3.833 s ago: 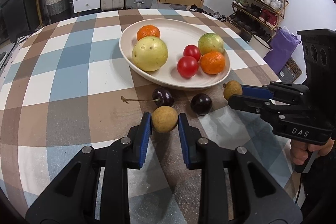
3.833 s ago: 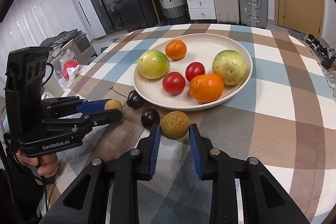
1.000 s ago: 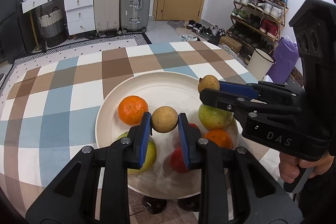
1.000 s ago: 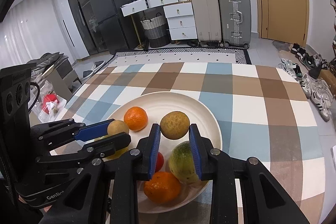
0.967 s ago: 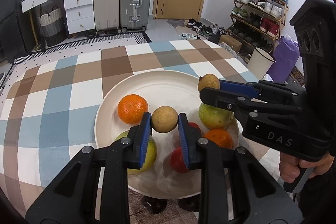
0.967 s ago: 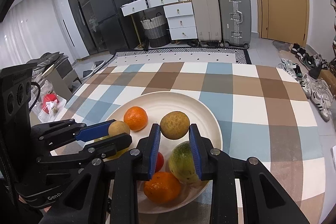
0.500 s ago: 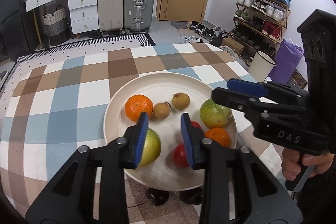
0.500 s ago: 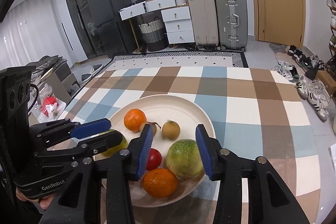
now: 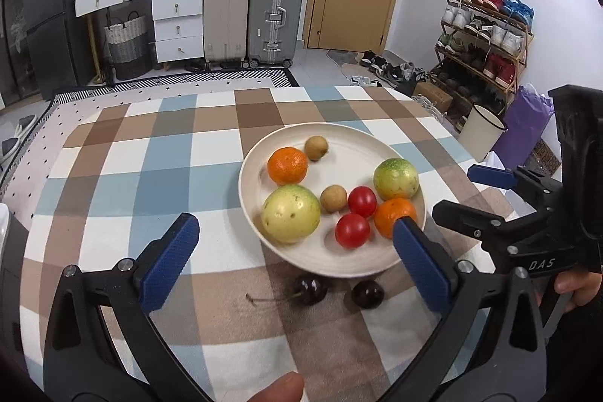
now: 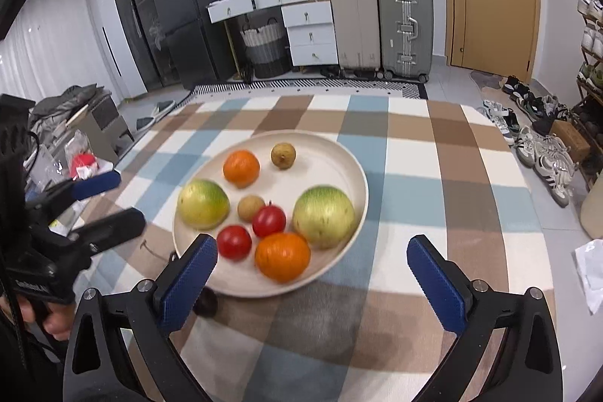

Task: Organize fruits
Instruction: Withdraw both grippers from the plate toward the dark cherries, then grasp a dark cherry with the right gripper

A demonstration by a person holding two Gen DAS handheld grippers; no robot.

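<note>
Big checked table [image 9: 158, 153] fills the frame, and the plate [image 9: 341, 260] sits centre-right, hanging near the lower rim where the two dark cherries [image 9: 309, 285] lie just outside it. Bump that plate going for them and stuff could roll. On it: two guavas, two oranges, two tomatoes, two longans [image 9: 333, 198]. Left tongs [image 9: 297, 260] and right tongs [image 10: 312, 279] both spread wide, holding nothing.
</note>
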